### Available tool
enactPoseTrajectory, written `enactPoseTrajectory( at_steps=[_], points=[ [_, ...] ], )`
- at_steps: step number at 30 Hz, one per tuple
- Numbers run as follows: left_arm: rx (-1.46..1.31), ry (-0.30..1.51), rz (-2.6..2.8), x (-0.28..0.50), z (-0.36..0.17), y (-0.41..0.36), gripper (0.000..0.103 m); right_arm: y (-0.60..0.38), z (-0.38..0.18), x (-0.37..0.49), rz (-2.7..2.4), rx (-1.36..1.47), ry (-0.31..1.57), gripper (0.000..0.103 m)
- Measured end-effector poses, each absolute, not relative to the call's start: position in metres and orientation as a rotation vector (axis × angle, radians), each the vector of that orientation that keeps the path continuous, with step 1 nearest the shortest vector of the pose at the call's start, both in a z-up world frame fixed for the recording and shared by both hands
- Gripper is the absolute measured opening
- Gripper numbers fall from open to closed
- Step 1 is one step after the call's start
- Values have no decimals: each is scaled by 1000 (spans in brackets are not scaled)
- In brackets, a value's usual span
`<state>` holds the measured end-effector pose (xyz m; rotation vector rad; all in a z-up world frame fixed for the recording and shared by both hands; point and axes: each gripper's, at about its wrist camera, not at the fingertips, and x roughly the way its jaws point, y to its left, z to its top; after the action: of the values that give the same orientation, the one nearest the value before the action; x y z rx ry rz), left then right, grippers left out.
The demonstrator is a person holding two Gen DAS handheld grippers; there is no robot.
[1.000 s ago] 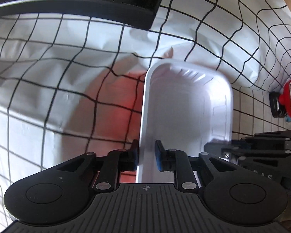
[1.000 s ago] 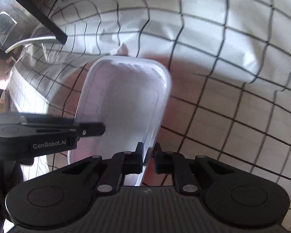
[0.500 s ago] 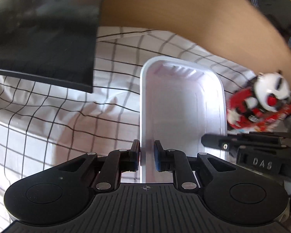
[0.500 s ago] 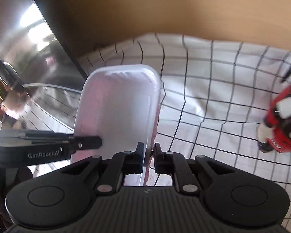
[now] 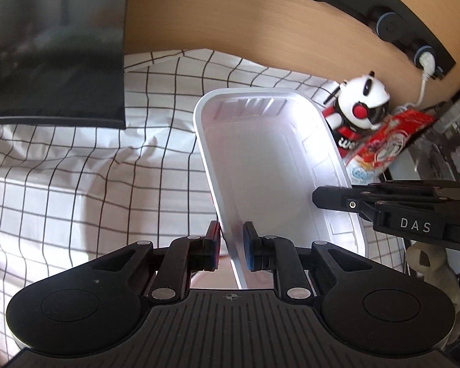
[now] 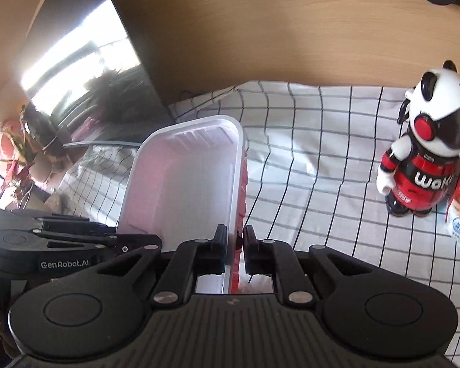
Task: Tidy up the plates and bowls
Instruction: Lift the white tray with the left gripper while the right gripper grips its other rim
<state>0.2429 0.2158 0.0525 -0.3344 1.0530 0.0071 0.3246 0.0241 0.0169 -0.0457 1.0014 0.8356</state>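
Observation:
A long white rectangular tray (image 5: 270, 165) (image 6: 184, 184), red on its outside, hangs in the air above the checked cloth. My left gripper (image 5: 231, 245) is shut on its left long rim. My right gripper (image 6: 234, 245) is shut on its right long rim. Each gripper shows in the other's view: the right one (image 5: 383, 205) reaches in at the tray's right edge, the left one (image 6: 76, 242) at its left edge. The tray holds nothing that I can see.
A white cloth with a black grid (image 5: 76, 184) (image 6: 322, 168) covers the table. A dark glossy panel (image 5: 52, 46) (image 6: 86, 70) stands at the back left. A panda figure in red (image 5: 358, 113) (image 6: 423, 150) and a red packet (image 5: 386, 144) stand at the right. Behind them is a wooden wall with a black socket strip (image 5: 383, 15).
Both grippers have risen with the tray gripped between them. The cloth has dropped away below, and the wooden wall, socket strip and panda figure have come into view.

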Motion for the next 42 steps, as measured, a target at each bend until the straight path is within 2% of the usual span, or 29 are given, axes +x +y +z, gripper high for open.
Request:
enactPoseTrajectory(
  at_steps=[11,18,25,28,35,37,42],
  points=[
    [-265,1100,58,197,8,215,18,43,-43,271,879,-177,1112,12],
    [-267,1083,39,184,-2,217,18,47,-54,257,887,-234,1114,15],
    [-247,1023,24,179,0,216,12,46,-53,260,925,-241,1111,30],
    [-217,1017,25,178,1,213,11,39,-48,268,910,-201,1098,31],
    [-186,1022,-3,179,-3,208,11,43,-48,299,840,-79,1079,31],
    [-196,1037,-2,183,-6,210,12,50,-56,310,827,-53,1102,22],
    [-254,1051,36,192,-8,218,12,59,-58,316,832,-47,1093,19]
  ],
)
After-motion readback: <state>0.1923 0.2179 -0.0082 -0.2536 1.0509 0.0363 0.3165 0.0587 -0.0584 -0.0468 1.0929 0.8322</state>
